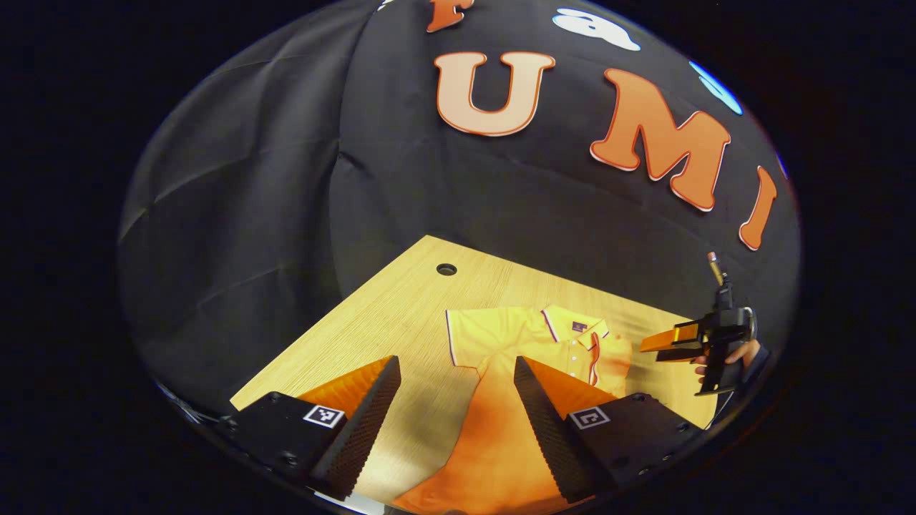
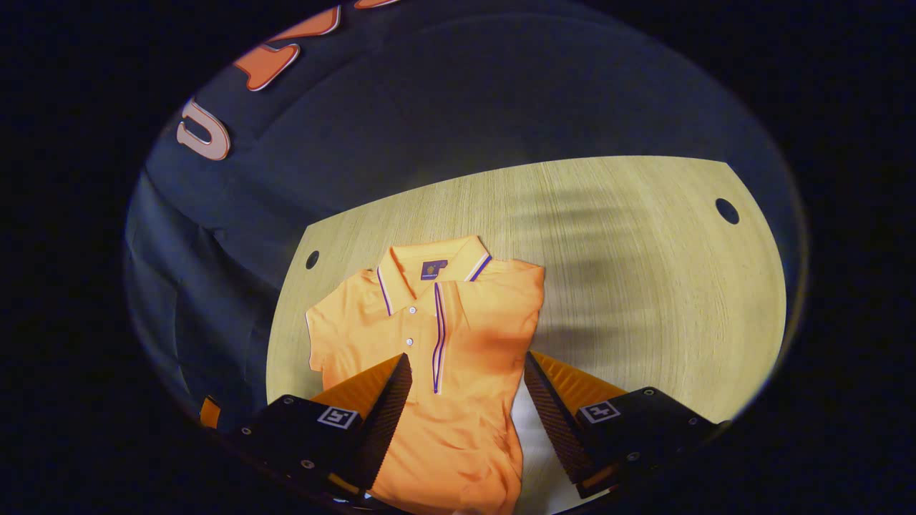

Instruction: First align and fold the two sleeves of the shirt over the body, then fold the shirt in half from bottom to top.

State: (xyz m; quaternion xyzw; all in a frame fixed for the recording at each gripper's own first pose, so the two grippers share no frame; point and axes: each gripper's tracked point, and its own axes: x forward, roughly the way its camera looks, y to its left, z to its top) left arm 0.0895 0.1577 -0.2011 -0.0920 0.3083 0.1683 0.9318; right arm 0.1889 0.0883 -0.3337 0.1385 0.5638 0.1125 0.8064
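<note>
the shirt (image 2: 444, 343) lies flat on the worktop (image 2: 644, 286), collar (image 2: 429, 268) toward the far wall, front and buttons up. in the right gripper view one side edge, on the right of that view, runs straight down from the shoulder with no sleeve sticking out, so i judge that sleeve is already folded over the body. on the other side a short sleeve (image 2: 325, 336) spreads out past the body, so i judge it is not yet folded. the bottom half is not yet brought up to the collar; the hem runs out of view under my fingers.

my right hand-held gripper (image 2: 465, 400) hovers above the lower body, jaws wide, holding nothing. my left hand-held gripper (image 1: 458, 400) is also wide and empty, above the shirt's lower part and the bare worktop beside it.

what is left, as i judge it: one sleeve, then the bottom-to-top fold.
</note>
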